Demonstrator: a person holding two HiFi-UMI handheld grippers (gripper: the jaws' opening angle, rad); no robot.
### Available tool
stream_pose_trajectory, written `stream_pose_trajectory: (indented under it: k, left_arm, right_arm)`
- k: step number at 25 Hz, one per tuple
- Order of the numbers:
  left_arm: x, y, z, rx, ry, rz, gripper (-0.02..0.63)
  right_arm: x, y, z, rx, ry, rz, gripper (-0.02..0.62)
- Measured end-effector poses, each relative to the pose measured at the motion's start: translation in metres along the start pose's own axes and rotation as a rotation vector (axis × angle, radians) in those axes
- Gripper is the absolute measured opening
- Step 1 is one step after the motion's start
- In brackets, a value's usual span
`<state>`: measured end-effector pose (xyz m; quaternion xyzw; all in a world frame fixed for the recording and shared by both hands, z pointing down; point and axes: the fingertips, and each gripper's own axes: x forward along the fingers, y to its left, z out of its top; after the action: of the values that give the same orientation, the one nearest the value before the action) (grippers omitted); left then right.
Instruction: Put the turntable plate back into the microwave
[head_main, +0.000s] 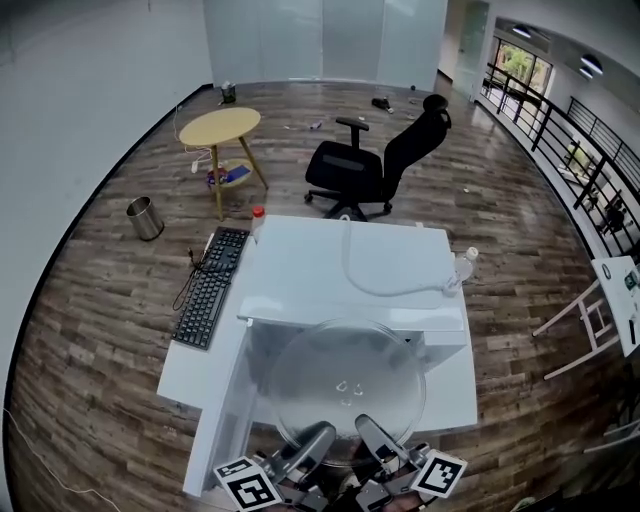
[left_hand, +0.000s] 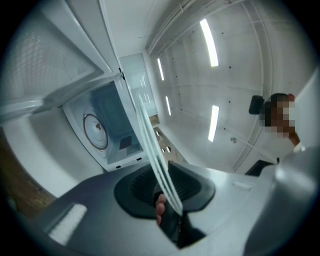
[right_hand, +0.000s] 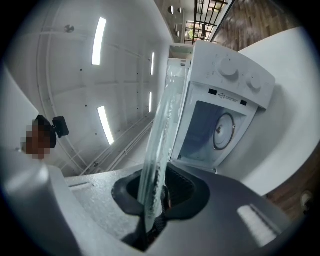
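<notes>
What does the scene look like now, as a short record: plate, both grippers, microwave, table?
plate: clear glass, held in front of the open microwave
left gripper: jaws shut on the plate's near rim
right gripper: jaws shut on the near rim too
microwave: white, on the table, door swung open to the left
table: white; keyboard at left, bottle at right

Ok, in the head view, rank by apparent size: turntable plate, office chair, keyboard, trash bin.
1. turntable plate, though it is nearest the camera, which inflates it
2. office chair
3. keyboard
4. trash bin
</notes>
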<state>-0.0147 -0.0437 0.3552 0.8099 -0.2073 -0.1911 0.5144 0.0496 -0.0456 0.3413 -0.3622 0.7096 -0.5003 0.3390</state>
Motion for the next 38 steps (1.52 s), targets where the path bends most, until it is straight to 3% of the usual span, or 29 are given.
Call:
stream_pose_trajectory:
  k: [20, 38]
  left_arm:
    - [-0.015, 0.02, -0.021, -0.004, -0.051, 0.031, 0.077]
    - [-0.008, 0.077, -0.022, -0.039, -0.081, 0.059, 0.077]
  right_arm:
    - [-0.011, -0.024, -0.018, 0.006, 0.077, 0.021, 0.041]
    - [0.007, -0.082, -0.023, 0.003, 0.136, 0.01, 0.046]
